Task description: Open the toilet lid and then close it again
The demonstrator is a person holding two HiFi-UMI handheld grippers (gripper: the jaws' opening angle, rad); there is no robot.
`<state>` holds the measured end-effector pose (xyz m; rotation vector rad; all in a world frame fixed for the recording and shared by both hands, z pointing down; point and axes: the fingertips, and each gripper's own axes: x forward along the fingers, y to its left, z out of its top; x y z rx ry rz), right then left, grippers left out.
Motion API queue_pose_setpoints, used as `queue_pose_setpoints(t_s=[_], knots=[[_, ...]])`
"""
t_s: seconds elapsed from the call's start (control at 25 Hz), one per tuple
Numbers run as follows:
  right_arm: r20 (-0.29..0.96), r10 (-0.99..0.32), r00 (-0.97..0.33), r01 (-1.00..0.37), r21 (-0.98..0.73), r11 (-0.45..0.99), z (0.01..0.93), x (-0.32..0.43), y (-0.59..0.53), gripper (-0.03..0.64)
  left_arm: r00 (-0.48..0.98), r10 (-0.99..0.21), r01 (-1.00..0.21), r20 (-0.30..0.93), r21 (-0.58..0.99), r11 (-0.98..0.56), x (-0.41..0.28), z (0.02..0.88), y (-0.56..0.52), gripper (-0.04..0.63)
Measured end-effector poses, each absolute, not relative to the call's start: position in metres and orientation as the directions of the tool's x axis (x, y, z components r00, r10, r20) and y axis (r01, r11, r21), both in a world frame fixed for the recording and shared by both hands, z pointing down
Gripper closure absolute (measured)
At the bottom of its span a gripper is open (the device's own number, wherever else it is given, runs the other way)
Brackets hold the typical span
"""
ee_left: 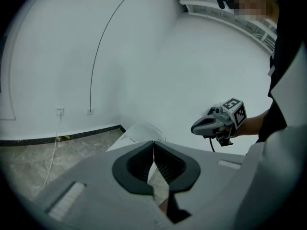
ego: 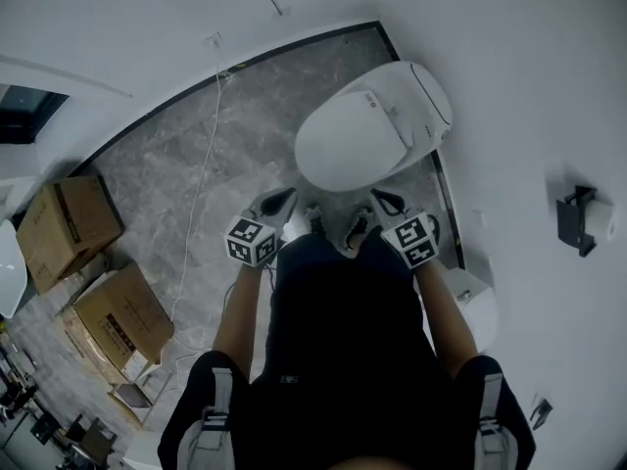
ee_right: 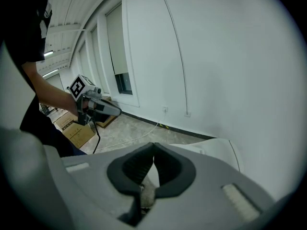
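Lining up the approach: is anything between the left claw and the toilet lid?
Nothing: in the head view only bare grey floor separates the shut left claw from the closed toilet lid.

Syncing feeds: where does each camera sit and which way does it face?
Head view: on the person's head, facing steeply down at the closed toilet; both forearms, left tongs and right tongs show.
Left gripper view: on the left tongs, along its shut jaws toward toilet and wall; right tongs and forearm show.
Right gripper view: on the right tongs, along shut jaws toward toilet and boxes; left tongs and forearm show.
Shared: all see the toilet.
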<state>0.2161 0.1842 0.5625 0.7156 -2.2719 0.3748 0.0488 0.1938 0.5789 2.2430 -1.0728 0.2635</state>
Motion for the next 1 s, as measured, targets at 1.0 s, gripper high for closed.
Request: queue_pose_setpoints(t_s=[1.0], knots=[[0.727, -0.244, -0.642, -0.572, -0.242, 0.784, 0.692, 0.214, 0.144, 0.614, 0.591, -0.578, -0.803, 0.564, 0.483, -0.35, 0.051, 0.698, 0.173, 0.583]])
